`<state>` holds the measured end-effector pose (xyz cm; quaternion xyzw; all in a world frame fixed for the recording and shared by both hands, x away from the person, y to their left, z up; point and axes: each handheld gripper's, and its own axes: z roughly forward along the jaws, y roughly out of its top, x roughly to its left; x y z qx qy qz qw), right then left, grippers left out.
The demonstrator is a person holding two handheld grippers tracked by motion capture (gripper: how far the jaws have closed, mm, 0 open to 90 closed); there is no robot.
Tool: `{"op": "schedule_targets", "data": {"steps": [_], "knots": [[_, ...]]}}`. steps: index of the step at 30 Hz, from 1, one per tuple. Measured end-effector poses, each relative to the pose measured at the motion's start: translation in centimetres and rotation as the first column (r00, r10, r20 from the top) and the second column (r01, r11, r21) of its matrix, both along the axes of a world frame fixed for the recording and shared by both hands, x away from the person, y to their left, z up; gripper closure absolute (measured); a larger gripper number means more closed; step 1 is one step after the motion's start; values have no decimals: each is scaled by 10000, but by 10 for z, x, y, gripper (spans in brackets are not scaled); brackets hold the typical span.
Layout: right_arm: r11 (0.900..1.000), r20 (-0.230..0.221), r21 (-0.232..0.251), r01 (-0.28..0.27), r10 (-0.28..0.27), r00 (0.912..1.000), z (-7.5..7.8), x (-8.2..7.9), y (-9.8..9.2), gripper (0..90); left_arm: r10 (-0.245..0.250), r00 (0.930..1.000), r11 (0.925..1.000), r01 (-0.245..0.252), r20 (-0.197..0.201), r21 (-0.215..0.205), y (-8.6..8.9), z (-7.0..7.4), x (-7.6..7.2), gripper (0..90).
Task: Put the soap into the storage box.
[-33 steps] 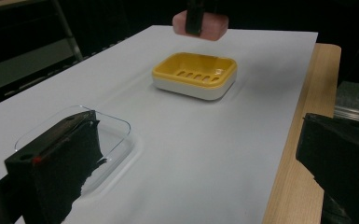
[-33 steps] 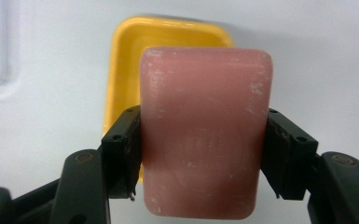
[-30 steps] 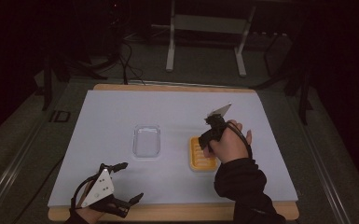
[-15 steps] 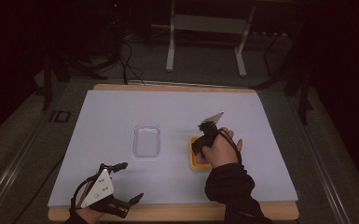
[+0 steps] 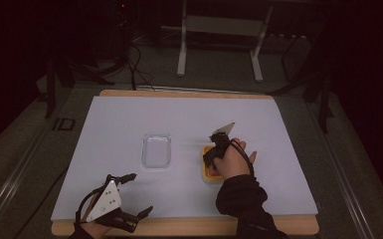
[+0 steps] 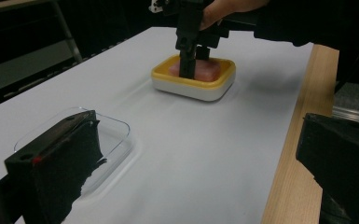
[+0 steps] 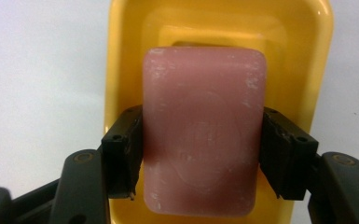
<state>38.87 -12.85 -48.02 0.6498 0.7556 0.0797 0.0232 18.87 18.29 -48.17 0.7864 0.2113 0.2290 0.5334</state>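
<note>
A pink soap bar (image 7: 204, 93) lies in a yellow soap dish (image 7: 121, 46) right of the table's middle. My right gripper (image 7: 203, 154) points down into the dish (image 5: 209, 175), its two black jaws pressed against the bar's long sides. From the left gripper view, that right gripper (image 6: 189, 65) stands upright on the soap (image 6: 210, 71) inside the dish (image 6: 191, 86). My left gripper (image 5: 140, 193) rests open near the front left edge, nothing between its jaws. A clear plastic lid (image 5: 156, 151) lies flat left of the dish.
White sheet (image 5: 129, 119) covers a wooden table with its edge (image 6: 298, 154) showing at the front. A metal stand (image 5: 219, 30) and cables sit on the dark floor behind the table.
The right hand has moved toward the front and lowered its gripper onto the dish, with the jaws now around the soap. The left gripper has stayed put.
</note>
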Motion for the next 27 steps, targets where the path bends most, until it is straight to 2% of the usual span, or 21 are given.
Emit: {"op": "schedule_targets", "data": {"steps": [4,7,10,13,14,16,18,19,20,21,23,24,26,27], "knots": [[9996,-51,227,149,-148,9999,3,1,0,365,-1,10000,10000,1,16,7,0,0,0,6],[9997,214,244,49,-54,9998,12,0,-1,358,3,10000,10000,-3,-7,10,0,0,0,6],[9992,706,253,-300,281,9971,27,-3,-1,352,-5,10000,10000,5,6,26,0,0,0,6],[9967,1183,313,-750,708,9904,40,-6,-1,338,3,10000,10000,-3,-14,19,0,0,0,6],[9946,1407,180,-1026,991,9851,44,-7,-1,338,-2,10000,10000,2,-21,23,0,0,0,6],[9885,1452,151,-1502,1464,9785,49,-8,-2,326,-5,10000,10000,5,-18,27,0,0,0,6],[9778,1610,-238,-2080,2091,9645,50,-10,-5,318,5,10000,10000,-5,-27,9,0,0,0,6],[9749,1607,-269,-2210,2224,9616,50,-10,-6,312,8,10000,10000,-8,-29,13,0,0,0,6],[9682,1708,-241,-2490,2494,9532,50,-10,-8,308,8,10000,10000,-8,-28,9,0,0,0,6],[9654,1849,-212,-2600,2594,9479,50,-11,-11,308,11,10000,10000,-11,-30,16,0,0,0,6],[9534,2044,-125,-3014,2975,9326,49,-11,-17,302,16,10000,10000,-16,-28,26,0,0,1,6],[9521,2208,28,-3058,2977,9288,48,-11,-21,302,13,10000,10000,-13,-31,13,-1,-1,1,6],[9433,2577,10,-3318,3204,9116,48,-13,-30,293,31,10000,10000,-30,-43,86,-1,-1,1,6],[9450,2701,-9,-3271,3152,9098,48,-14,-34,292,26,10000,10000,-25,-53,62,-1,-1,1,6]]}}
